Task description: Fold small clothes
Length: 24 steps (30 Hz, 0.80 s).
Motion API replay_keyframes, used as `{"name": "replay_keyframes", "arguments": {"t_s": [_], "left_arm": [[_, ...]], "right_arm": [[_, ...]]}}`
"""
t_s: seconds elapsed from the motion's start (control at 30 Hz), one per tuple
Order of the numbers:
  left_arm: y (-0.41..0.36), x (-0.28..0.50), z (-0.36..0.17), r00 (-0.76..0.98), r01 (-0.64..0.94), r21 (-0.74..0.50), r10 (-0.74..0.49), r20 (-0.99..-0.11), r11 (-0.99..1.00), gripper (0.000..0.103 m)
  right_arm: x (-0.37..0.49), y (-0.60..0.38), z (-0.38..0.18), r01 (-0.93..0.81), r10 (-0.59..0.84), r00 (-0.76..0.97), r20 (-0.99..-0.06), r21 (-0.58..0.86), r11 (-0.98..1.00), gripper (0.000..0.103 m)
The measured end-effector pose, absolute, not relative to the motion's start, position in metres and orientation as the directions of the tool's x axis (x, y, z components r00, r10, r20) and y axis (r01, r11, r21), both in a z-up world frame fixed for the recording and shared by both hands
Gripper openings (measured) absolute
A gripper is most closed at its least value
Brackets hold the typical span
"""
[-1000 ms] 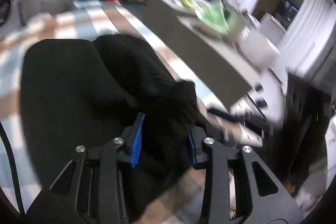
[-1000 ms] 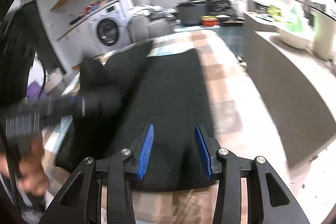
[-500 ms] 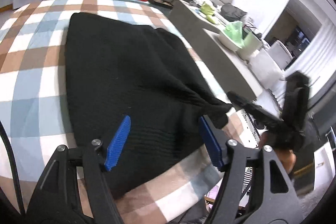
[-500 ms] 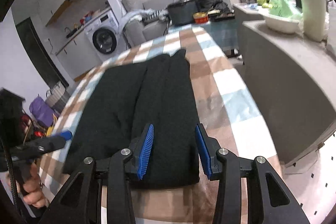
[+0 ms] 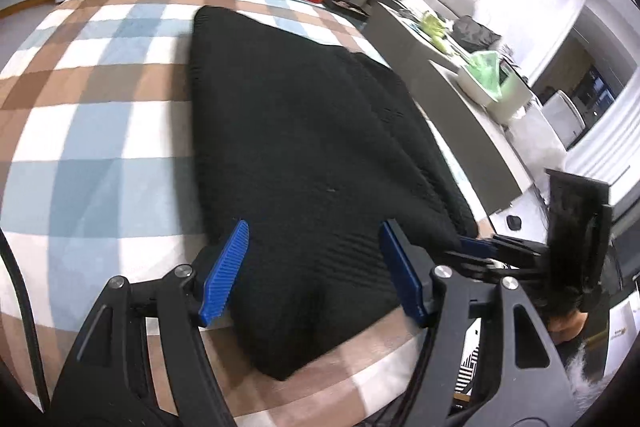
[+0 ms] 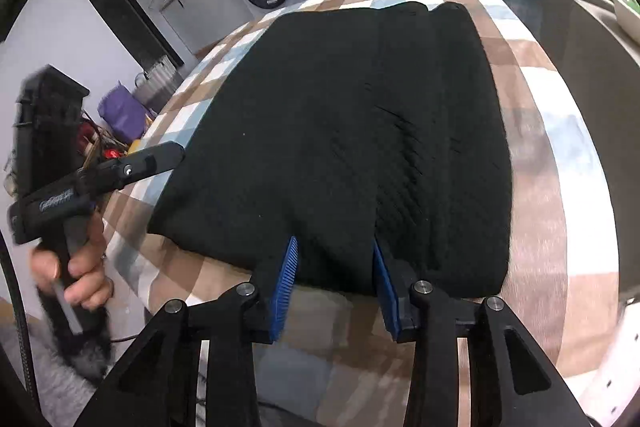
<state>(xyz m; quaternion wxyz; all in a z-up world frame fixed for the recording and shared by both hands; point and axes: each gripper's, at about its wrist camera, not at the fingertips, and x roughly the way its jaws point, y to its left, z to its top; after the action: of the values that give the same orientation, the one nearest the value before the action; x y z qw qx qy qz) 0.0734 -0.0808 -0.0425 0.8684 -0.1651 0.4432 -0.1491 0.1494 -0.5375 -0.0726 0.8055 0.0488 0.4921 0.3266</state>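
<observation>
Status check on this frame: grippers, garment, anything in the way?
Left gripper open above the near hem. Right gripper closing, jaws straddling the hem. Black knit garment flat on the checked cloth. Nothing in the way.

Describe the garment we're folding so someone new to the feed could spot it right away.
Find the round table with the tan, blue and white checked cloth; the black knit garment lies flat across its middle. Its near hem sits between the blue pads of the right gripper, whose jaws are closing. It is the only dark thing on the cloth, with a folded-over layer along its right side.
</observation>
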Motion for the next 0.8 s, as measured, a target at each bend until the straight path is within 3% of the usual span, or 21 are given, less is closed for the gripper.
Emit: {"name": "replay_keyframes", "arguments": {"t_s": [0.2,0.33,0.4,0.47,0.5,0.67,0.8], "left_arm": [[-0.06,0.072,-0.044,0.582,0.074,-0.418,-0.38,-0.719,0.905,0.065],[-0.05,0.069,-0.047,0.589,0.04,-0.417,-0.358,-0.724,0.908,0.065],[-0.043,0.068,-0.048,0.594,0.02,-0.416,-0.346,-0.727,0.909,0.065],[-0.039,0.067,-0.049,0.597,0.003,-0.419,-0.338,-0.727,0.908,0.065],[-0.036,0.066,-0.05,0.598,-0.004,-0.422,-0.337,-0.728,0.906,0.065],[-0.028,0.066,-0.052,0.599,-0.023,-0.42,-0.324,-0.732,0.907,0.065],[-0.027,0.071,-0.059,0.587,-0.032,-0.432,-0.333,-0.738,0.901,0.065]], "right_arm": [[0.173,-0.541,-0.049,-0.481,0.631,0.378,-0.677,0.439,0.759,0.039],[0.215,-0.521,-0.057,-0.463,0.628,0.362,-0.689,0.451,0.763,0.039],[0.234,-0.504,-0.063,-0.448,0.608,0.345,-0.715,0.444,0.776,0.033],[0.247,-0.492,-0.069,-0.437,0.586,0.335,-0.738,0.429,0.791,0.015],[0.253,-0.489,-0.072,-0.432,0.579,0.337,-0.743,0.424,0.796,0.01],[0.236,-0.495,-0.036,-0.483,0.569,0.467,-0.677,0.344,0.805,0.008],[0.235,-0.506,-0.048,-0.42,0.466,0.476,-0.746,0.274,0.865,0.008]]}}
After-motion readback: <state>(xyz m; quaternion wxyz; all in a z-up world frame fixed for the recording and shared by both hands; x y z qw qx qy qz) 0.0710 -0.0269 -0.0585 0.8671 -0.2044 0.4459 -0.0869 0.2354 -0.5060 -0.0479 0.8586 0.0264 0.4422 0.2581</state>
